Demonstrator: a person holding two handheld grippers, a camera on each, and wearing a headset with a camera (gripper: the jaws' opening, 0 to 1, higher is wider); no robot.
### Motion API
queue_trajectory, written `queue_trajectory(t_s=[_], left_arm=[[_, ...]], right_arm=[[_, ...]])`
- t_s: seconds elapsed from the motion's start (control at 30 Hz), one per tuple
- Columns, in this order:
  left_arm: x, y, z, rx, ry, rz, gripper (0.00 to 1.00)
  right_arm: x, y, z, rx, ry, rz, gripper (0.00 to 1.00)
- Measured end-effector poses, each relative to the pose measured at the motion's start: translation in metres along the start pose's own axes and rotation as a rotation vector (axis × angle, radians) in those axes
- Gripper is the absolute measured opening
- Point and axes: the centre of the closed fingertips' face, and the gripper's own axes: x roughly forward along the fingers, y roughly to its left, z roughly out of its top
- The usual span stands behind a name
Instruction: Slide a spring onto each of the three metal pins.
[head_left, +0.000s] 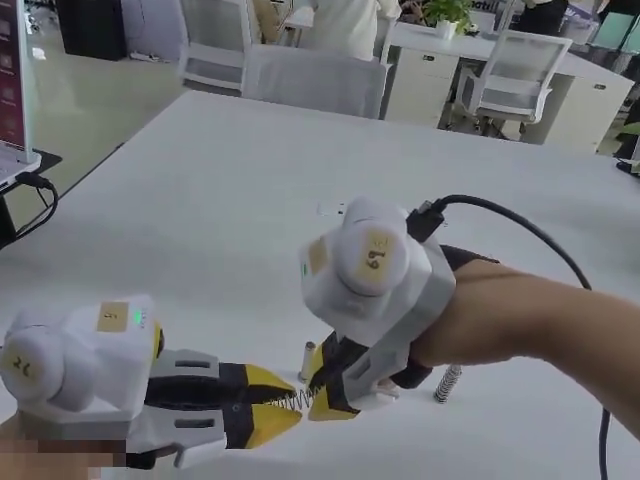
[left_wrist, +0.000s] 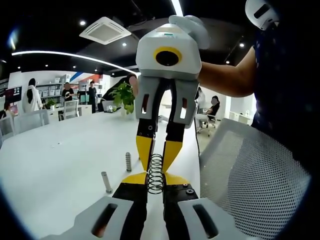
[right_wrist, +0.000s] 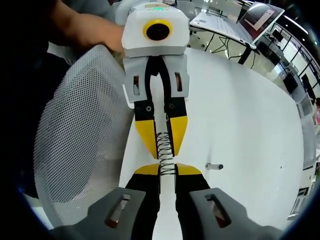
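Counted at the white desk (head_left: 250, 180): two hand-held grippers, two springs, one bare pin. At the lower left of the head view, the left hand-held gripper (head_left: 290, 410), lying nearly level and pointing right. Facing it tip to tip, the right hand-held gripper (head_left: 322, 388), angled downward from a bare forearm (head_left: 520, 320). Between the yellow tips, one spring (head_left: 293, 402), spanning the small gap from one gripper to the other. Both pairs of jaws drawn nearly together, each pinching one end of that spring, as seen in both gripper views. Just behind the tips, the bare pin (head_left: 307, 360), standing upright on the desk. Off to the right, near the forearm, a second spring (head_left: 447, 383) standing on end, probably sleeved over a pin of its own, though too small to be sure
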Motion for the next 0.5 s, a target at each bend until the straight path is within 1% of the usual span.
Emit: queue_trajectory(t_s=[0.2,0.3,0.5], left_arm=[[-0.0011,-0.0012,-0.0014,0.003,0.006,0.0,0.04],[-0.0019,-0.0015,-0.0031,0.003,0.013,0.001,0.04],[-0.0014,-0.0019,-0.0004,0.009,0.005,0.001,0.03]], right_arm=[[-0.004,0.0008,0.0042,0.004,-0.012,0.004,0.07],[-0.0065,0.0001,0.0035,0.001,-0.004,0.001,0.07],[-0.0107,-0.0001,0.0055,-0.006,0.001,0.001,0.07]])
